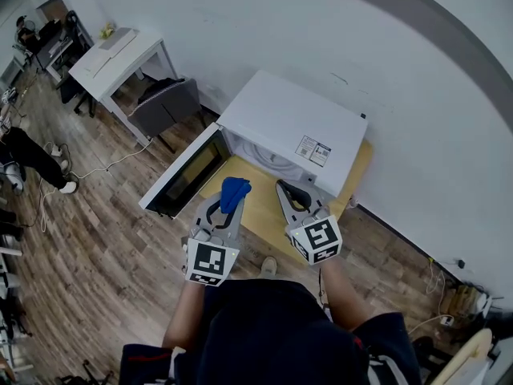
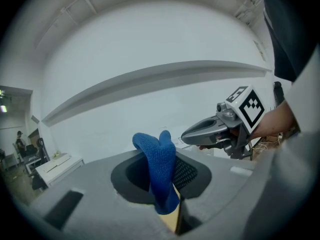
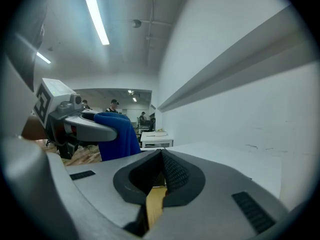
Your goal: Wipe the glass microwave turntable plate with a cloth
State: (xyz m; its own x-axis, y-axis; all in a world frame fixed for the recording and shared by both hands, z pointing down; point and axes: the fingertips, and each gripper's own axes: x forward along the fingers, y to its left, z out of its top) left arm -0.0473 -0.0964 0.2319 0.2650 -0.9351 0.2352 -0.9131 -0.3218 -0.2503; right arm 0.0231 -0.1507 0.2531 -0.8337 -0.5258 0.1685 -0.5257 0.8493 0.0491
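In the head view, we should steer the left claw [image 1: 227,207] and the right claw [image 1: 282,187] level into the open microwave [image 1: 292,123], where we judge the plate sits, not clearly seen; the left gripper view shows the blue cloth [image 2: 161,169] clenched firmly, and the right gripper view shows a clenched, empty claw.

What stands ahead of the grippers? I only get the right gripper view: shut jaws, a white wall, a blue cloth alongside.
Observer: A white microwave on a wooden table, seen from the head view, its door swung wide open.
Operator: Is that cloth actually gripped?
Observer: Yes; the left gripper view shows the blue cloth pinched between the jaws of the left gripper.
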